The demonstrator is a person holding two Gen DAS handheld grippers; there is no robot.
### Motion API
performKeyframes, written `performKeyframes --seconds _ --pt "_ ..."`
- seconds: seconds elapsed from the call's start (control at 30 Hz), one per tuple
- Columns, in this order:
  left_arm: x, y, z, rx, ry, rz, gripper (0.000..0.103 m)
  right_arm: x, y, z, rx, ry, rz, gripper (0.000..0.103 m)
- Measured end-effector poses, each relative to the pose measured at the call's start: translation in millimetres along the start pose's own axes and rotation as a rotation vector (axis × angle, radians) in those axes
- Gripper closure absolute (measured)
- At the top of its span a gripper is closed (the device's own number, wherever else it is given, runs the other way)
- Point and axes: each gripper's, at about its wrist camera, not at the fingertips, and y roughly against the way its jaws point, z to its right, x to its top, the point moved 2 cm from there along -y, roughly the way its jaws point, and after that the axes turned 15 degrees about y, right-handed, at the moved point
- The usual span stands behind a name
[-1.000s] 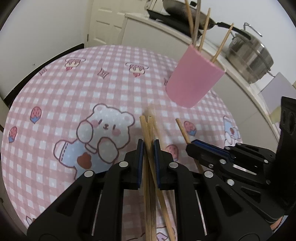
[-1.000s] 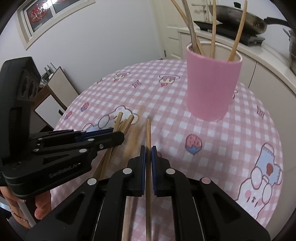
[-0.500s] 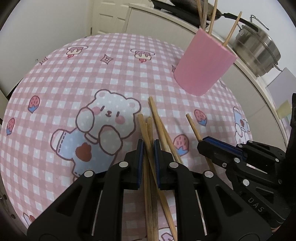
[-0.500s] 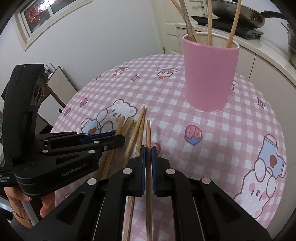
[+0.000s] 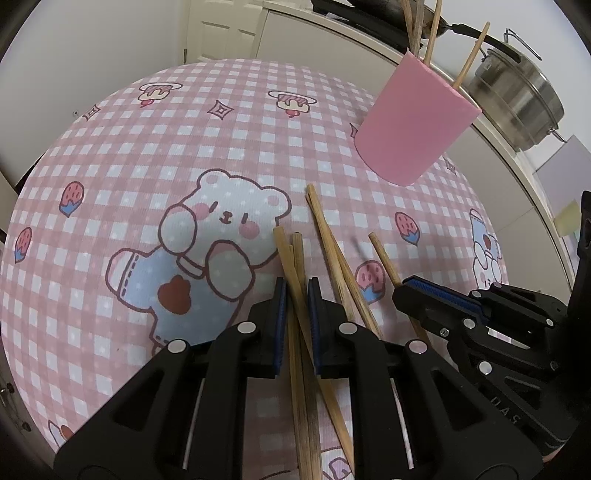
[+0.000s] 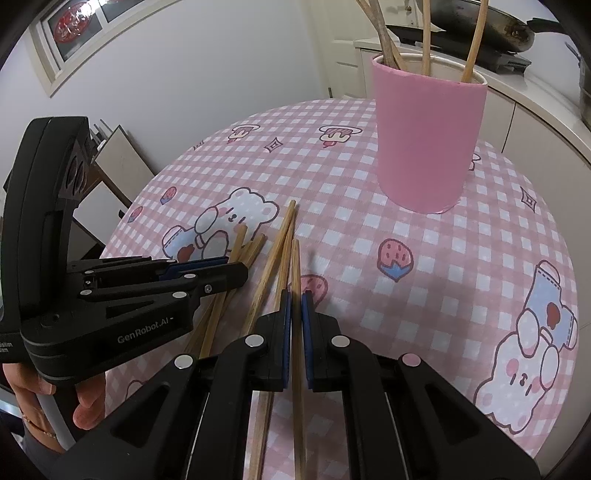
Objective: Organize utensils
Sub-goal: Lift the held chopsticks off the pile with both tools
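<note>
Pink checked cloth with cartoon bears covered the round surface (image 5: 229,122), and a pink cup (image 6: 428,136) stood on it, already holding several wooden sticks upright. Nearer the cameras than the cup, loose wooden chopsticks lay scattered on the cloth. The left claw (image 5: 294,295) was clamped on a small bundle of chopsticks (image 5: 291,258), its blue pads pressing them from both sides, their tips pointing roughly toward the cup. Just beside it, on the cup's side, two more chopsticks (image 5: 328,240) lay side by side on the cloth between the two claws. The right claw (image 6: 294,306) was closed tight on a single chopstick (image 6: 295,266), whose tip pointed toward the cup. A hand (image 6: 83,402) held the left claw's handle. Behind the cup, on a white counter, sat a steel pot (image 5: 517,96) and a dark pan (image 6: 480,29).
</note>
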Motion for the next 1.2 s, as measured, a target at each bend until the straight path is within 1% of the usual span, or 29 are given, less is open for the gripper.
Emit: performKeyframes --seconds 0.2,0.23,0.27,0.3,0.33,0.4,0.47,0.5,0.53,0.6,0.67,0.73,0.77,0.8,1.0,1.07,1.2 --pt "-1.4 1.3 0.3 0.016 -0.001 0.0 0.09 0.0 -0.4 -0.8 0.0 0.001 -0.003 0.098" --pt "-1.6 1.5 0.1 0.018 0.0 0.0 0.089 0.1 -0.5 -1.1 -0.001 0.002 -0.002 0.098" --pt "-1.8 1.8 0.0 0.02 0.002 0.0 0.084 0.2 -0.7 -0.9 0.001 0.001 -0.003 0.098" --pt "-1.8 2.5 0.3 0.02 0.003 0.003 0.065 0.2 -1.1 -1.1 0.002 0.0 -0.004 0.098" --pt "-1.8 5.3 0.5 0.022 0.005 0.021 0.042 0.1 -0.9 -1.8 0.0 0.002 -0.004 0.098" --pt "-1.7 10.5 0.7 0.047 -0.002 0.065 0.042 -0.2 -0.8 -2.1 0.002 0.002 -0.004 0.098" --pt "-1.4 9.8 0.8 0.042 -0.002 0.052 0.042 -1.0 -1.6 -2.1 0.002 0.003 -0.007 0.098" --pt "-1.2 9.4 0.3 0.044 0.0 0.052 0.046 -1.1 -2.0 -1.8 0.002 0.002 -0.008 0.098" --pt "-0.8 8.9 -0.6 0.052 0.003 0.055 0.058 -1.4 -2.4 -1.8 0.002 0.001 -0.009 0.098" --pt "-0.1 6.2 -1.9 0.049 0.007 0.039 0.071 -1.7 -2.7 -2.0 0.003 0.002 -0.01 0.098" --pt "-1.5 5.3 -0.9 0.05 -0.002 0.042 0.073 -2.2 -3.3 -2.0 0.003 0.002 -0.012 0.098" --pt "-1.4 5.8 -0.8 0.04 0.006 0.041 0.081 -2.5 -3.7 -1.9 0.003 0.001 -0.014 0.098" --pt "-1.3 6.1 -0.7 0.037 0.007 0.041 0.083 -2.9 -3.9 -1.6 0.002 0.0 -0.016 0.098" --pt "-1.1 6.1 -0.3 0.036 0.006 0.043 0.089 -2.7 -4.5 -1.9 0.002 0.0 -0.016 0.098" --pt "-2.2 8.4 0.0 0.034 0.0 0.046 0.095 -2.9 -6.5 -2.3 0.004 0.0 -0.019 0.098" --pt "-2.4 12.0 -0.2 0.032 0.003 0.059 0.097 -2.7 -5.2 -2.4 0.001 0.002 -0.013 0.098" --pt "-2.4 25.6 4.5 0.009 -0.009 0.091 0.097 -0.6 3.6 -2.5 -0.006 0.004 0.015 0.098"
